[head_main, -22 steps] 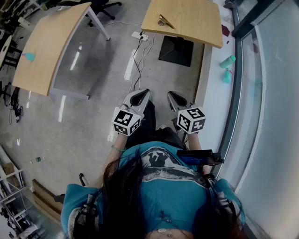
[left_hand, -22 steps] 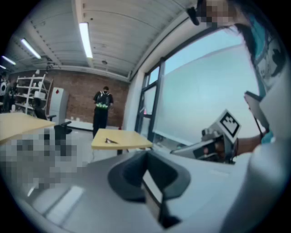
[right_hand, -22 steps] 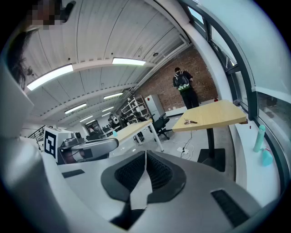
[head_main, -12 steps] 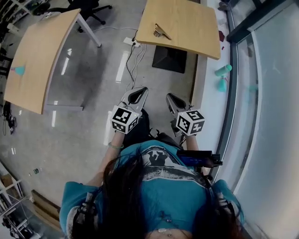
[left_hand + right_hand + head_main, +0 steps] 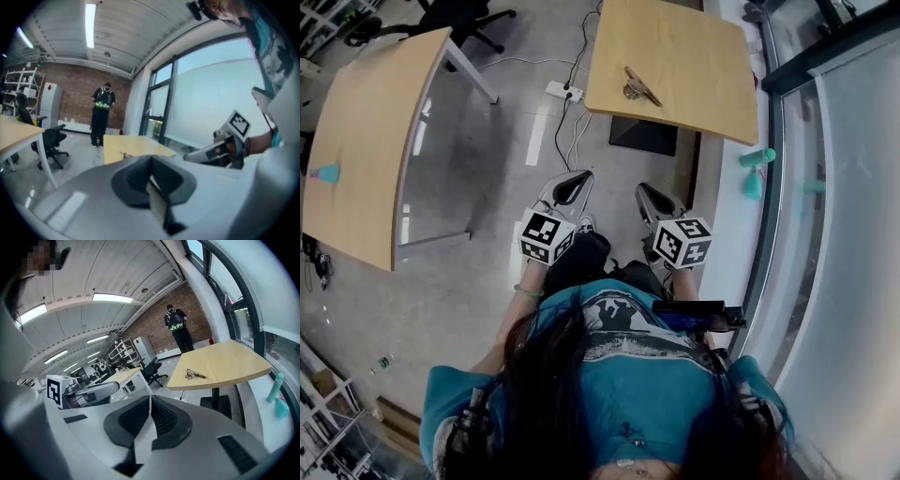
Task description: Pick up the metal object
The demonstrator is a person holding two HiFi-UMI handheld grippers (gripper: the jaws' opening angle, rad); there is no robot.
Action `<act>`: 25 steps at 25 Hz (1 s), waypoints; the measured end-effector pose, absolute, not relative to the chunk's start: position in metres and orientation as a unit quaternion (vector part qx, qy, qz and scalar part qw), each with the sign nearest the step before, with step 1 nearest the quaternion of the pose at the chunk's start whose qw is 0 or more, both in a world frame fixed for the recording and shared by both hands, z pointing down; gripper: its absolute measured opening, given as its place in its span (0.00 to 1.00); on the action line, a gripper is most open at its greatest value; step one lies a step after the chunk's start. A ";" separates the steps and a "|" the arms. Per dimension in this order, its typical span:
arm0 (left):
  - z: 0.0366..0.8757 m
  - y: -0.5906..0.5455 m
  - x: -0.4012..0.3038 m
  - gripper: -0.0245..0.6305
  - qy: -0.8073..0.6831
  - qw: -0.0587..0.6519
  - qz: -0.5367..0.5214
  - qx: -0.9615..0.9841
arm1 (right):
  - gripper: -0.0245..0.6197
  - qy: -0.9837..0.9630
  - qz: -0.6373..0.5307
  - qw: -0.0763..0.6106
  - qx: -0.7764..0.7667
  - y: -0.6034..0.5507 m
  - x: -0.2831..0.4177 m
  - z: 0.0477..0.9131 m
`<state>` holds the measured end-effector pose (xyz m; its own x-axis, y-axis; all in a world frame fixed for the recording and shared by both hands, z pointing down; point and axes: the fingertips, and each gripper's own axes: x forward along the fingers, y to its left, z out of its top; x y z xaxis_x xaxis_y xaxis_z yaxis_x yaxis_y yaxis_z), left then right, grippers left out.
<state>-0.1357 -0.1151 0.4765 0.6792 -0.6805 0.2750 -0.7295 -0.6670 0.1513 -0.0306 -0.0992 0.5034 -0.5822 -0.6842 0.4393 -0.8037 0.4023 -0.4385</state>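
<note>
Head view: the metal object (image 5: 639,87) lies on the table (image 5: 694,52) at twelve o'clock, well apart from the left claw (image 5: 567,190) and the right claw (image 5: 654,200).

Left gripper view: jaws together, nothing held.

Right gripper view: jaws shut and empty, the object at one o'clock. I'd walk closer first, then open the right claw before lowering it over the object.

No legible text or labels anywhere.

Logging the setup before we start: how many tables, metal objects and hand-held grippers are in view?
Wooden tables: 2
Metal object: 1
Hand-held grippers: 2
Total: 5
</note>
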 end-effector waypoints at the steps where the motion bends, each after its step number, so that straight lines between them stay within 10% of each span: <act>1: 0.477 -0.125 -0.141 0.04 -0.387 0.126 0.097 0.908 | 0.07 -0.829 0.316 0.094 0.452 -0.108 -0.034 0.505; 25: 0.501 -0.279 -0.132 0.04 -0.427 0.160 0.107 0.883 | 0.07 -0.828 0.302 0.147 0.449 -0.284 -0.004 0.545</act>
